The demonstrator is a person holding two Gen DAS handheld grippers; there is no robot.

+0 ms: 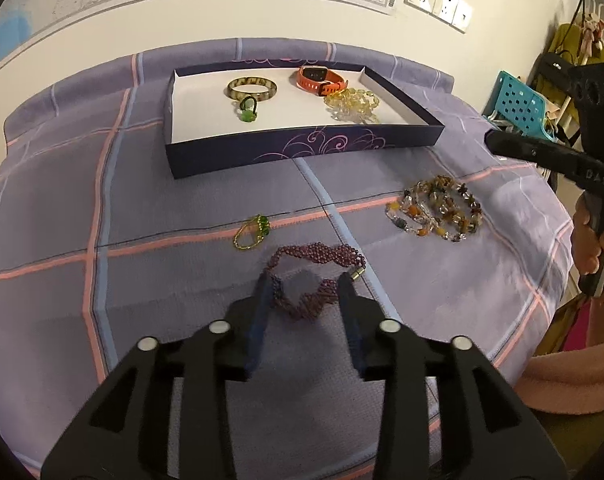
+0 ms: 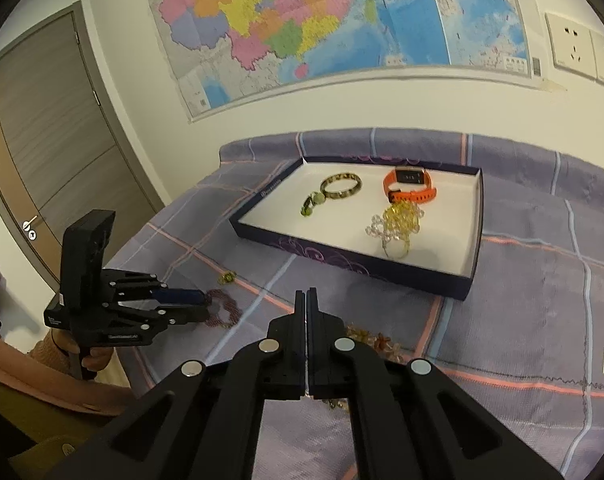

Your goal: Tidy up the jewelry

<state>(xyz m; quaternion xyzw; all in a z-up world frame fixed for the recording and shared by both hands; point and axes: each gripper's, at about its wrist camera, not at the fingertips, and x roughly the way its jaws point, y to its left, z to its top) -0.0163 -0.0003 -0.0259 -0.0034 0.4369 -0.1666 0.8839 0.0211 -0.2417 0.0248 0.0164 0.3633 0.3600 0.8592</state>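
A purple beaded bracelet (image 1: 313, 280) lies on the checked purple bedspread (image 1: 142, 208). My left gripper (image 1: 306, 280) stands open over it, one blue pad (image 1: 262, 312) at each end of the bracelet. In the right wrist view the same gripper (image 2: 206, 306) is low at the bracelet (image 2: 222, 312). My right gripper (image 2: 306, 292) is shut with nothing in it, above a multicoloured stone necklace (image 1: 437, 210) that it partly hides. A small green and yellow bracelet (image 1: 252, 232) lies nearby. The dark box (image 1: 302, 148) holds a brown bangle (image 1: 253, 89), a green ring (image 1: 246, 110), an orange watch (image 1: 319, 80) and yellow crystal beads (image 1: 353, 106).
A map (image 2: 321, 20) and wall sockets (image 1: 437, 0) are behind the bed. A door (image 2: 42, 140) stands at the left, a teal chair (image 1: 517, 100) at the right. A person's pink sleeve (image 1: 573, 376) is at the bed's near right edge.
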